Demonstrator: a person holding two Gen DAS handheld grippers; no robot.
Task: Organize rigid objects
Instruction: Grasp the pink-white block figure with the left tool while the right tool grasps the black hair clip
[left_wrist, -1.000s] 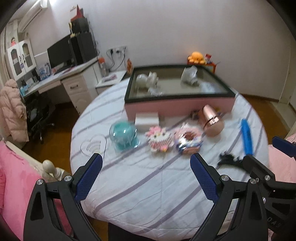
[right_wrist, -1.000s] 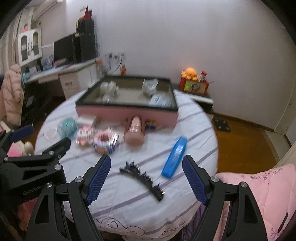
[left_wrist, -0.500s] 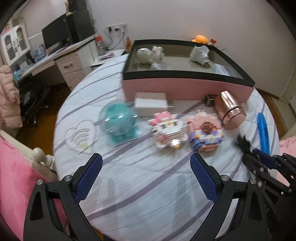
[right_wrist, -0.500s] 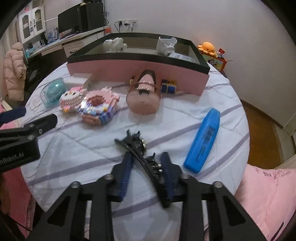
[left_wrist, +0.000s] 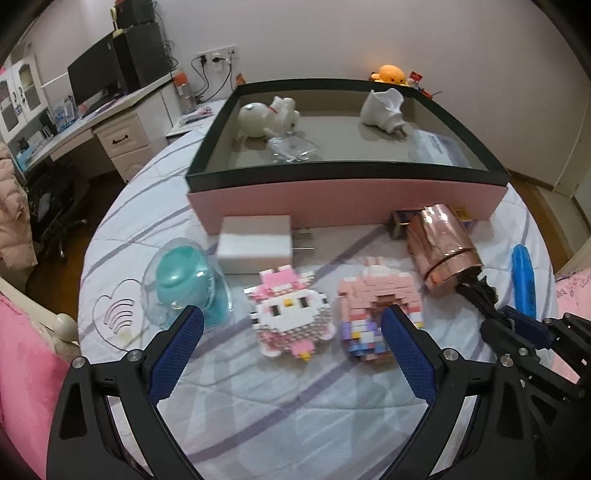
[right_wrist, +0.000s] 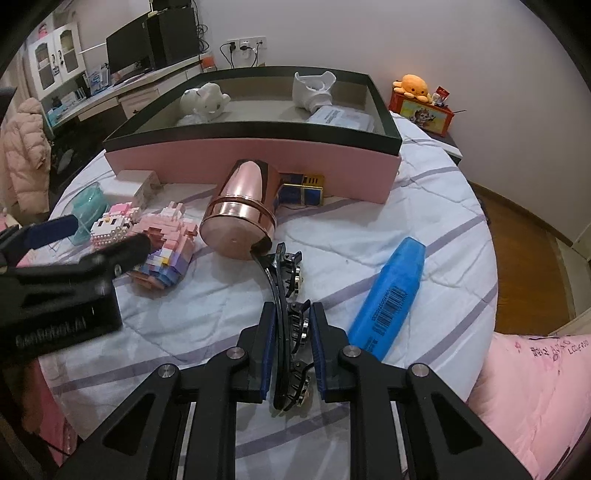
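Observation:
My right gripper (right_wrist: 292, 314) is shut on a black toothed hair clip (right_wrist: 286, 280), whose far tip touches a rose-gold cup (right_wrist: 242, 218) lying on its side. The clip also shows in the left wrist view (left_wrist: 478, 295). My left gripper (left_wrist: 291, 332) is open and empty, just in front of a white-and-pink brick cat figure (left_wrist: 291, 314) and a pink brick figure (left_wrist: 376, 310). A pink box with a black rim (left_wrist: 347, 197) stands behind them and holds white figurines.
A teal toy in a clear shell (left_wrist: 184, 284), a white charger (left_wrist: 255, 242), a wire heart (left_wrist: 118, 314) and a blue case (right_wrist: 388, 295) lie on the round striped table. A small blue-and-gold box (right_wrist: 301, 192) sits by the pink box. A desk stands at back left.
My right gripper moved forward and closed fully on the hair clip. My left gripper moved forward toward the two brick figures and stayed open.

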